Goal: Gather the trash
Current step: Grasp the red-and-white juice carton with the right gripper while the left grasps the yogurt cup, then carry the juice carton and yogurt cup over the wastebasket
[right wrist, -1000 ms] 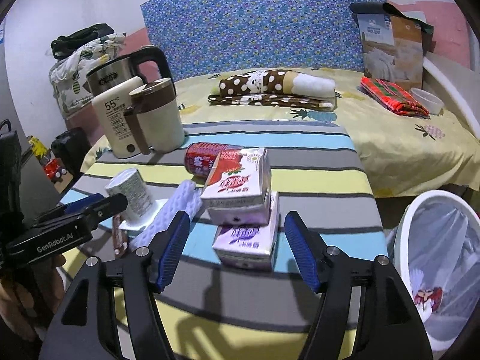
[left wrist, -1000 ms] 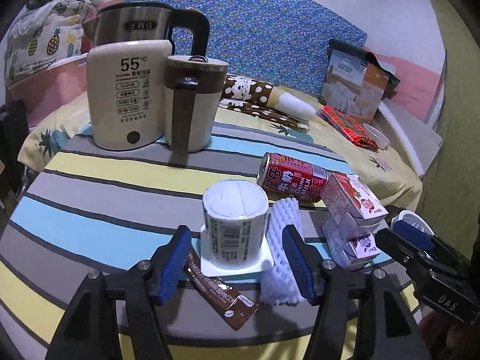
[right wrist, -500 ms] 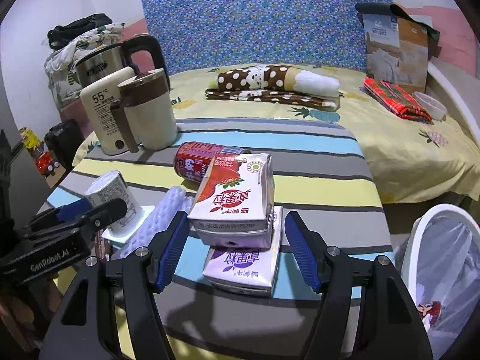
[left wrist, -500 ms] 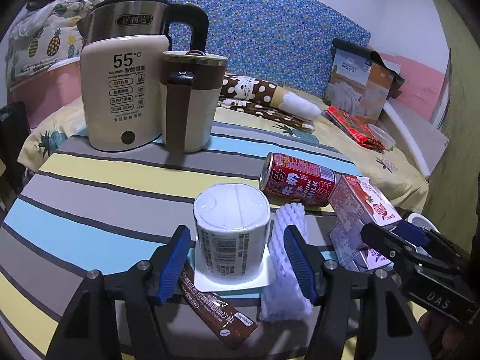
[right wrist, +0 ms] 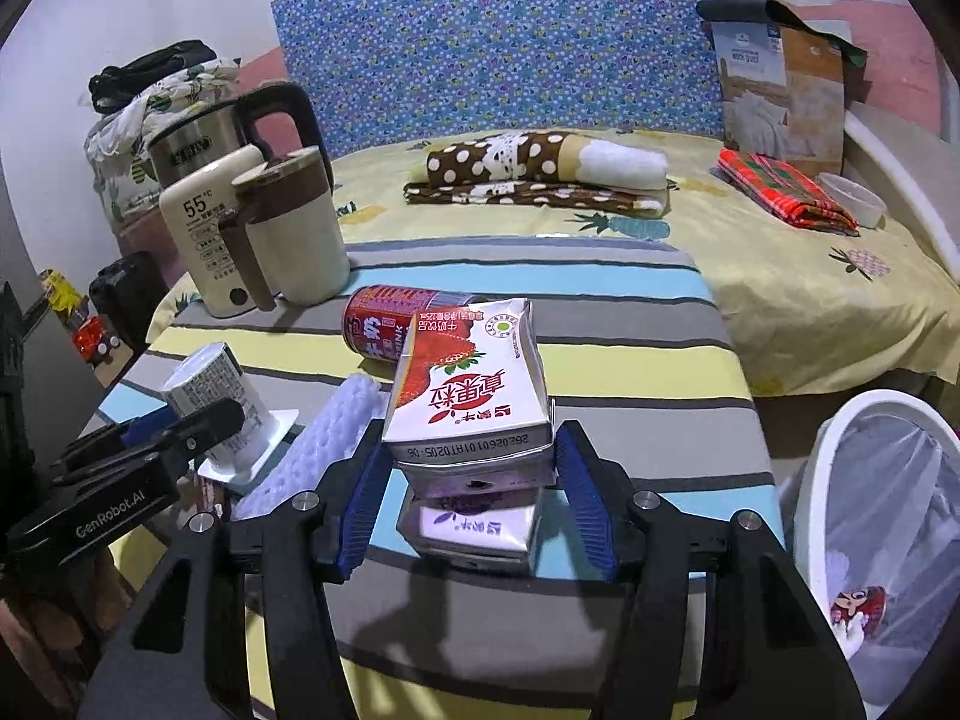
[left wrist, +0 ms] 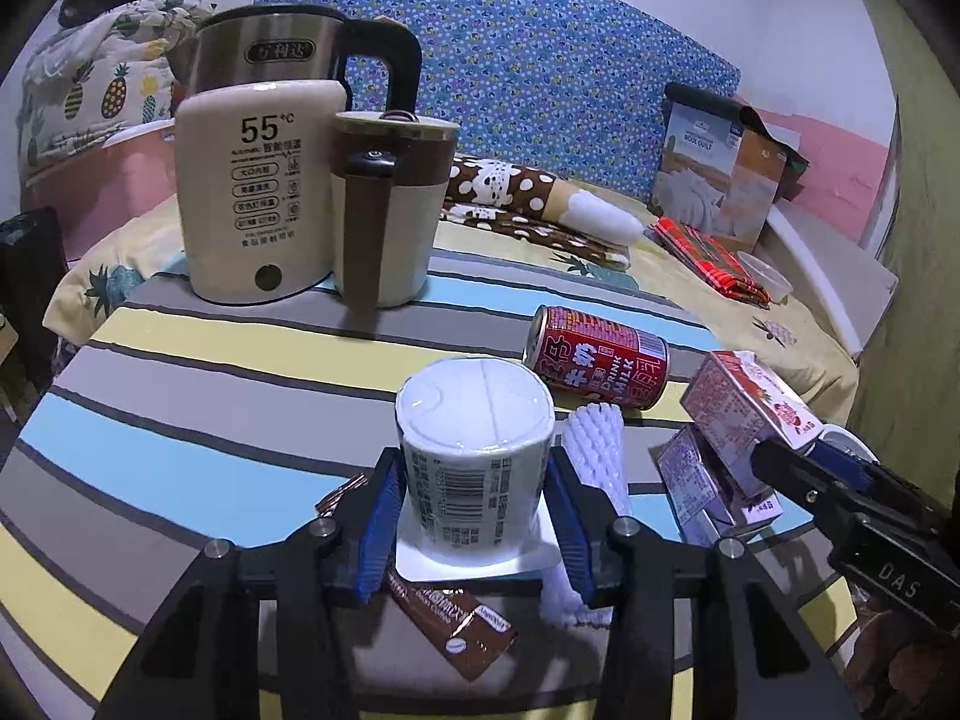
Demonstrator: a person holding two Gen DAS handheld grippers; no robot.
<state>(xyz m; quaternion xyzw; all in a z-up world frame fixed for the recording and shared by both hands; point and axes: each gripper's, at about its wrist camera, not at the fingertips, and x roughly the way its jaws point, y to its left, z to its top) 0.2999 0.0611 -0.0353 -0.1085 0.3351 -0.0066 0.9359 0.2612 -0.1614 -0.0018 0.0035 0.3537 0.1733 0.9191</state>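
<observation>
Your left gripper [left wrist: 474,516] jaws are closing around the upturned yogurt cup [left wrist: 475,450], your right gripper [right wrist: 474,507] around the 2 stacked milk cartons [right wrist: 471,414] at 12 o'clock, neither visibly clamped; uneven squeeze could topple the strawberry carton [right wrist: 474,378].

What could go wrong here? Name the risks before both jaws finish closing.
1. The left gripper is closing around the upturned cup; its loose foil lid could snag.
2. The right gripper is closing around the strawberry carton, tilted on the purple carton; it may tip or drag that.
</observation>
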